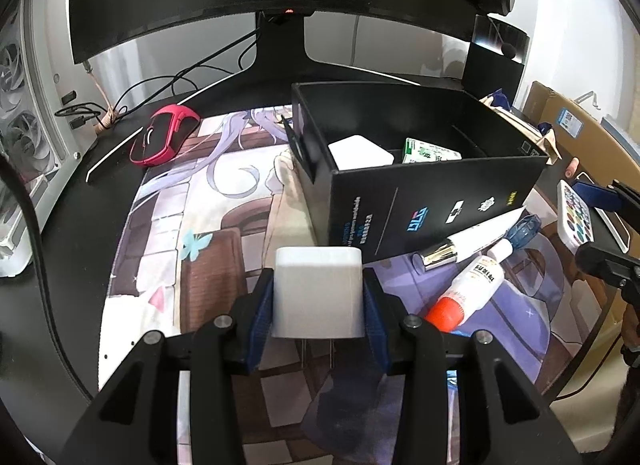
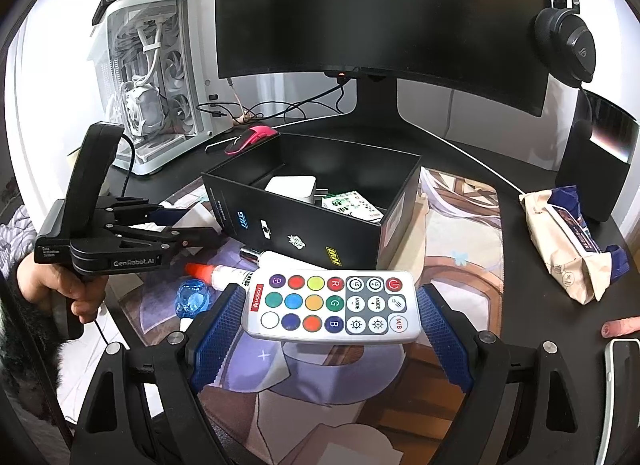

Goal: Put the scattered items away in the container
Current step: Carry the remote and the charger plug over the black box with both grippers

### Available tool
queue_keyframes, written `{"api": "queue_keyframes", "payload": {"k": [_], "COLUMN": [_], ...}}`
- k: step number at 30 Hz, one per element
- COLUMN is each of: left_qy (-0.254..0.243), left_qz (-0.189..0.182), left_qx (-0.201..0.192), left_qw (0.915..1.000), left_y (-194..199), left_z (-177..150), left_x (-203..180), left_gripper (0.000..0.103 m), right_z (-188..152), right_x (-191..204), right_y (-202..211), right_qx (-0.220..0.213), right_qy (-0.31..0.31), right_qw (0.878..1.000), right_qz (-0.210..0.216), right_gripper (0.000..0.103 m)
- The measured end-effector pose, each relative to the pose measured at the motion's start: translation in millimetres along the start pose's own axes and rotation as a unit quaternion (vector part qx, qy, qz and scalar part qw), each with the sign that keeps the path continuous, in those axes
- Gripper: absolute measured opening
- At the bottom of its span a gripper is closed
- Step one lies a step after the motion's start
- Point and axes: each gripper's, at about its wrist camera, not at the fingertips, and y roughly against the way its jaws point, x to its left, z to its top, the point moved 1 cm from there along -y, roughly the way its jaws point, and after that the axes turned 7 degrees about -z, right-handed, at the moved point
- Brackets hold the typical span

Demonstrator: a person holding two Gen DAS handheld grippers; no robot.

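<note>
My left gripper (image 1: 318,305) is shut on a white plug-in charger block (image 1: 318,289), just in front of the open black box (image 1: 400,205). In the box lie another white charger (image 1: 360,153) and a green-and-white packet (image 1: 430,151). My right gripper (image 2: 332,329) is shut on a white remote (image 2: 332,305) with coloured buttons, its pads against the two short ends. On the mat by the box's front wall lie a glue bottle (image 1: 468,289) with an orange cap, a white tube (image 1: 472,239) with a silver cap and a clear blue item (image 1: 524,229). From the right wrist view, the left gripper (image 2: 188,225) is side-on in a hand.
A printed desk mat (image 1: 224,225) covers the black desk. A red mouse (image 1: 164,139) lies at the back left before the monitor stand (image 1: 280,53). A white PC case (image 2: 152,77) stands left, and a wipes pack (image 2: 568,241) and a black speaker (image 2: 600,157) right.
</note>
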Motion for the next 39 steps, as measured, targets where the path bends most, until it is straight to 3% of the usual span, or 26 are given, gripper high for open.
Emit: {"api": "queue_keyframes", "payload": {"k": [11, 24, 39], "left_qy": [-0.003, 0.002, -0.018], "left_qz": [-0.008, -0.022, -0.022], "left_qx": [-0.012, 0.0, -0.032], "left_qw": [0.9999, 0.9997, 0.9991], "left_y": [5.9, -0.4, 35.6], "left_z": [-0.2, -2.7, 7.6], "left_x": [0.1, 2.4, -7.0], "left_gripper": [0.041, 0.041, 0.041], "right_z": [-0.4, -0.6, 2.1], "right_x": [3.9, 4.7, 9.3], "right_y": [1.0, 0.4, 6.2], "right_qx": [0.002, 0.006, -0.003], "right_qy": [0.0, -0.001, 0.002], "right_qw": [1.0, 1.0, 1.0], "right_qz": [-0.006, -0.005, -0.002], "right_gripper": [0.087, 0.087, 0.087]}}
